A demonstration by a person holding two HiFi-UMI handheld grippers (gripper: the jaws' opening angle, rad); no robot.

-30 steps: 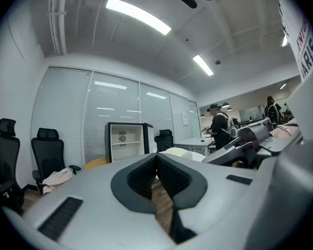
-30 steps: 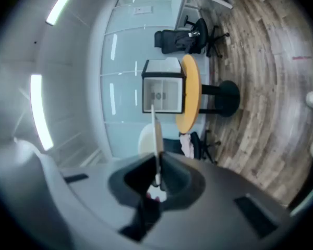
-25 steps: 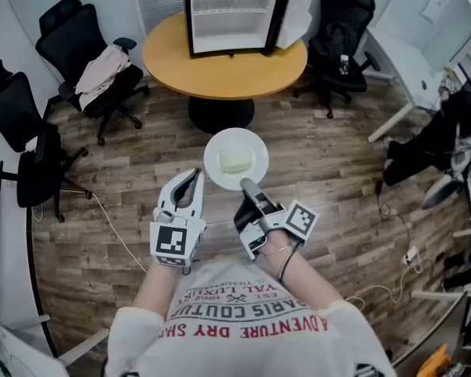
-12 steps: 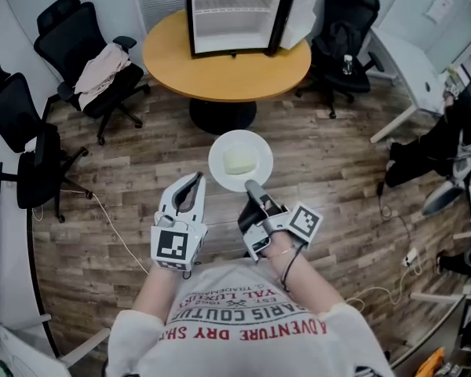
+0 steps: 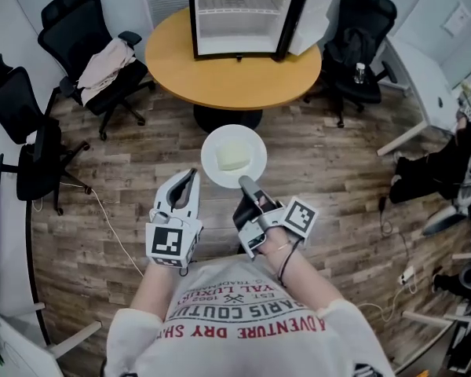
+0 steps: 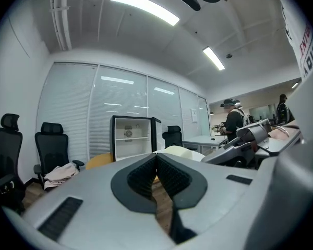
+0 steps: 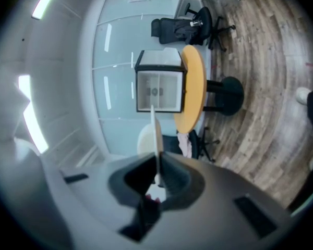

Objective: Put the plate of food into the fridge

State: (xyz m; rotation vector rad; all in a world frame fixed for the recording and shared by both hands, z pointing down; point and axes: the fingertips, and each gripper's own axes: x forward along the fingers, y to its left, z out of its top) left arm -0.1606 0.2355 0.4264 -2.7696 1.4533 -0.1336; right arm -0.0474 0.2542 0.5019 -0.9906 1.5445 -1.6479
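A white plate point(image 5: 213, 149) with a pale block of food point(image 5: 234, 158) hangs over the wood floor, just short of the round wooden table point(image 5: 243, 73). My right gripper point(image 5: 246, 184) is shut on the plate's near rim; in the right gripper view the plate point(image 7: 155, 132) shows edge-on between the jaws of the right gripper point(image 7: 157, 166). Left of the plate, my left gripper point(image 5: 191, 175) is shut and holds nothing. The small fridge point(image 5: 239, 14) stands on the table with its door point(image 5: 315, 10) swung open to the right and its white shelves bare. The fridge point(image 6: 129, 137) also shows ahead in the left gripper view.
Black office chairs ring the table: one point(image 5: 86, 42) with clothes point(image 5: 106, 60) draped over it, another point(image 5: 23, 132) at far left, one point(image 5: 363, 34) at right. A white desk point(image 5: 424, 81) stands at right. A cable point(image 5: 114, 230) trails on the floor. A person point(image 6: 232, 123) stands far off.
I have stepped a little nearer the table, and the fridge looms slightly larger. The plate stays in the right gripper's hold. The left gripper stays shut beside it.
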